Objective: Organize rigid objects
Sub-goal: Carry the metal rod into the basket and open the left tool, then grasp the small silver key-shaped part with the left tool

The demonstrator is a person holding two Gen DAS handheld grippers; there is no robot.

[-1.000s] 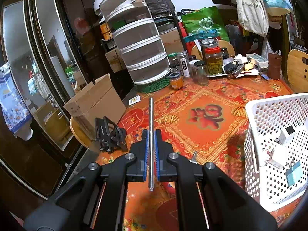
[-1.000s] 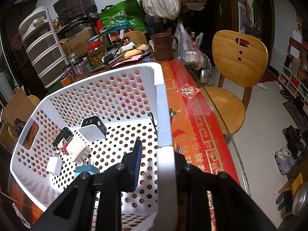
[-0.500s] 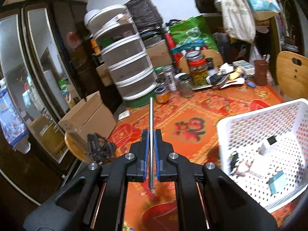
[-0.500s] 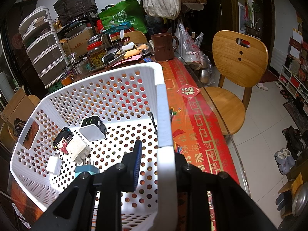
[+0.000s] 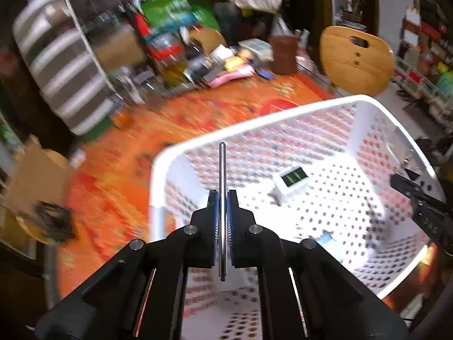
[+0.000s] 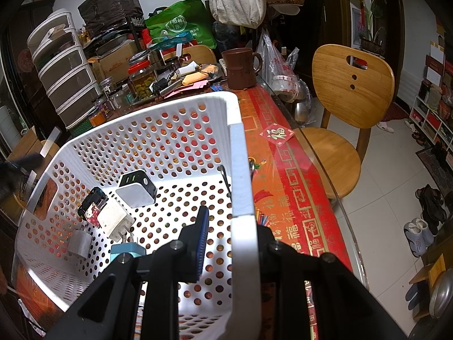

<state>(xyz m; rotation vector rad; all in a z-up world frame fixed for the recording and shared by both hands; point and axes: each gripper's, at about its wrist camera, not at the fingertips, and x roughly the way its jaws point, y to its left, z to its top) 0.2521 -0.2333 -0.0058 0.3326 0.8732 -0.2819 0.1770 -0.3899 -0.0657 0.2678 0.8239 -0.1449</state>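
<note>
Between our left gripper's (image 5: 222, 212) closed jaws we hold a thin metal rod (image 5: 222, 198), its long axis pointing straight ahead. Just beyond and below lies the white basket (image 5: 254, 119), whose side wall our right gripper (image 6: 226, 240) clamps. Chargers (image 6: 137, 188) sit farther inside.

Left gripper (image 5: 222, 206): matte black angular body, blue ribbed pads (image 5: 215, 212), round silver screw heads on the arms, thin pale rods beneath. Right gripper (image 6: 226, 238): same black frame, blue ribbed pad, silver screws.
</note>
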